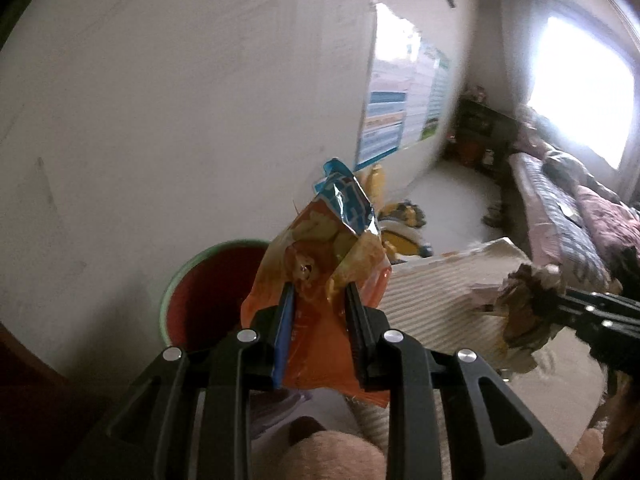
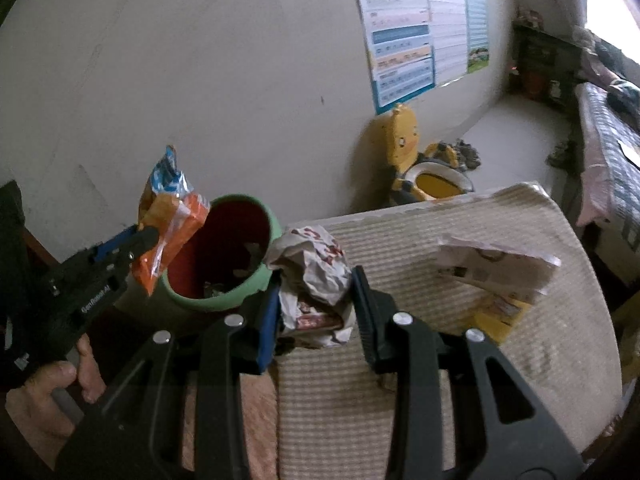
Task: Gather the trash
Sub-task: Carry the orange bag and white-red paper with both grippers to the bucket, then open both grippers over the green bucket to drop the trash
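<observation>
Left tongs: pinching orange snack bag, beside the bin rim.
Right tongs: pinching crumpled wrapper, just right of bin.

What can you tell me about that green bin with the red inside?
The bin is a round, open-topped container, pale green outside and dark red inside, plastic by its look. It stands upright on the floor by the white wall, beside the striped cushion. A few scraps lie at its bottom. The orange snack bag hangs near its rim; whether anything touches the bin is unclear.
</observation>
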